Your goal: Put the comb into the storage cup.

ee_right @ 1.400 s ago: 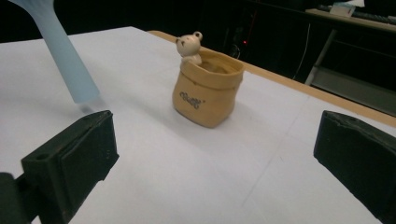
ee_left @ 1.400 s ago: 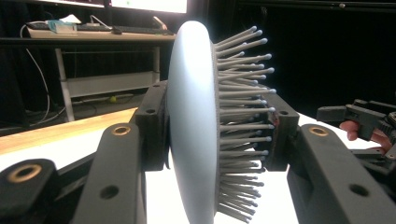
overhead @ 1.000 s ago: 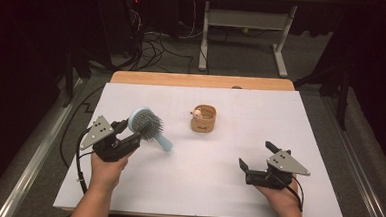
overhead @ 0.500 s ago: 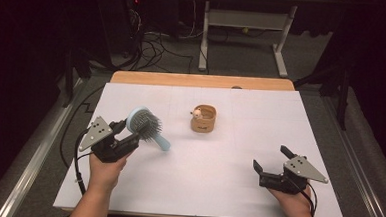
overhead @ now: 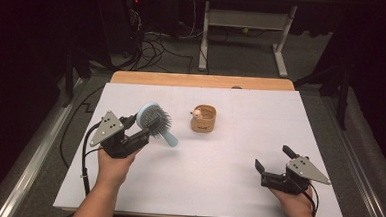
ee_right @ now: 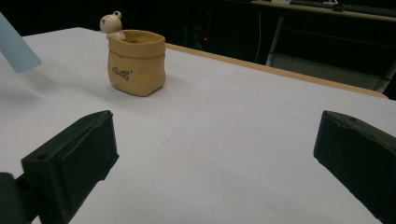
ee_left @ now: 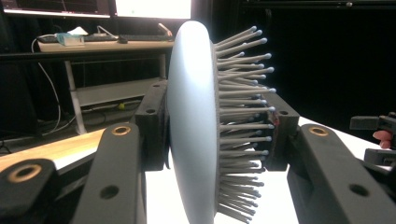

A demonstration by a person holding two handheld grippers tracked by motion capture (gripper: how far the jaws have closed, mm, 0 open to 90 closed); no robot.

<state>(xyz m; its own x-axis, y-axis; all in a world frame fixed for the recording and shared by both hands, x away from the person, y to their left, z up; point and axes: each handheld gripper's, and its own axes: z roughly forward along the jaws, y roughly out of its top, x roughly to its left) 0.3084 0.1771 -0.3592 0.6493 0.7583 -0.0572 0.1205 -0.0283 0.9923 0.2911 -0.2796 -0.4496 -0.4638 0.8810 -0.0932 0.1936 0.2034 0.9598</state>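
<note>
Brush (overhead: pixel 154 121) clamped across its head by the left gripper (overhead: pixel 139 130); right gripper (overhead: pixel 274 165) spread, empty.
Slippage is risked: 1 jaw bears on yielding bristles, and the handle could strike the pot (overhead: pixel 203 119).

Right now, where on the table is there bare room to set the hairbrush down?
Free: the white sheet between the left gripper and right gripper, and the far right beyond the pot. Crowded only where the hairbrush nears the pot.

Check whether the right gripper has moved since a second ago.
Yes. The right gripper went right and nearer the table's front edge, away from the pot.
</note>
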